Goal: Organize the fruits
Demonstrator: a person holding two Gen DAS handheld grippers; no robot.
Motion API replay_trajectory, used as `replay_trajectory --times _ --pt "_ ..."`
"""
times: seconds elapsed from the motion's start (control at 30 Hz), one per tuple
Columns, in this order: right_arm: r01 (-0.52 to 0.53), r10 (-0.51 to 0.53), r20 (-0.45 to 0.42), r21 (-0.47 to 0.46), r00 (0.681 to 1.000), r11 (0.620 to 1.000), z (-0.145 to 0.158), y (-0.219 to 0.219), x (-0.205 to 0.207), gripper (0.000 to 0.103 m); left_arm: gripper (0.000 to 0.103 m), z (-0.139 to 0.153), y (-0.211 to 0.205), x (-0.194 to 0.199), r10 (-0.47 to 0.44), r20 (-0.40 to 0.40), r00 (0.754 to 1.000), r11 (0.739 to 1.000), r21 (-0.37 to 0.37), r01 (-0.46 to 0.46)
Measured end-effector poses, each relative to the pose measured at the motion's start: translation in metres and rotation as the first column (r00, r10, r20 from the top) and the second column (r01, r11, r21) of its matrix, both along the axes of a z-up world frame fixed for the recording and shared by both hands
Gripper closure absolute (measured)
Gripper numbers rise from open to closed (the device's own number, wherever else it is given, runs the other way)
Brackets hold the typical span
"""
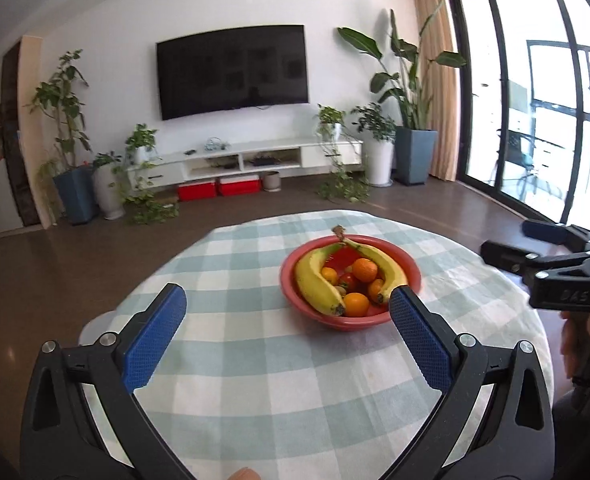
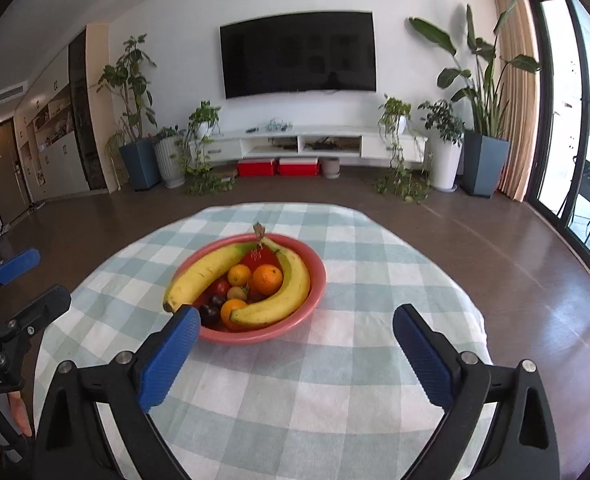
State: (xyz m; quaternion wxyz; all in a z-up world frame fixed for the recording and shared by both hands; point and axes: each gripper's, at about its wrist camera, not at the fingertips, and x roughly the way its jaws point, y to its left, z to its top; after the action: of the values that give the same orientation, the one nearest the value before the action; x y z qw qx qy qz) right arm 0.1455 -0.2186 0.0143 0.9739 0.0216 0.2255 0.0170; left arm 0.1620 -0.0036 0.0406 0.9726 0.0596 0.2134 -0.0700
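Note:
A red bowl [image 1: 291, 280] [image 2: 315, 300] stands on the checked tablecloth [image 1: 255, 380] [image 2: 295, 400]. Two joined bananas [image 1: 315, 280] [image 2: 287, 296] lie in it around several oranges [image 1: 365, 270] [image 2: 267, 279], a red tomato [image 2: 221, 288] and dark plums [image 2: 209, 312]. My left gripper [image 1: 289, 300] is open and empty, above the cloth in front of the bowl, its right finger tip overlapping the bowl's rim in view. My right gripper [image 2: 297, 320] is open and empty, just in front of the bowl. Each gripper shows at the edge of the other's view, the right one [image 1: 535, 256] and the left one [image 2: 27, 280].
The round table's edge curves close behind the bowl, with brown floor [image 1: 75, 260] beyond. A TV stand [image 1: 247, 160], potted plants [image 1: 411, 120] and a glass door [image 1: 535, 120] stand far off.

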Motion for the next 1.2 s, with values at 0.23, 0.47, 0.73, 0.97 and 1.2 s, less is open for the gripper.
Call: replay_trajectory --times 0.23,0.47,0.73,0.97,1.2 --pt "0.031 -0.028 0.259 -0.006 0.965 1.000 0.053 0.013 -0.073 0.000 0.000 0.038 0.014 -0.073 0.169 0.067 0.983 0.986 -0.010 -0.169" --pt "0.032 -0.049 0.295 0.061 0.954 0.998 0.078 0.015 -0.117 0.000 0.000 0.043 0.016 -0.108 0.169 0.053 0.984 0.985 -0.035 -0.168" --pt "0.065 -0.066 0.027 0.042 0.997 0.997 0.025 0.020 -0.113 0.000 0.000 0.001 0.006 -0.113 0.160 -0.048 0.986 0.987 -0.004 -0.160" --pt "0.127 -0.128 -0.110 -0.010 0.986 0.992 -0.022 0.019 -0.111 0.000 0.000 -0.044 0.004 -0.095 0.163 -0.195 0.967 0.986 -0.005 -0.167" --pt "0.123 -0.124 -0.150 -0.020 0.981 0.992 -0.036 0.023 -0.108 0.000 0.000 -0.072 0.002 -0.086 0.148 -0.278 0.949 0.988 0.000 -0.154"
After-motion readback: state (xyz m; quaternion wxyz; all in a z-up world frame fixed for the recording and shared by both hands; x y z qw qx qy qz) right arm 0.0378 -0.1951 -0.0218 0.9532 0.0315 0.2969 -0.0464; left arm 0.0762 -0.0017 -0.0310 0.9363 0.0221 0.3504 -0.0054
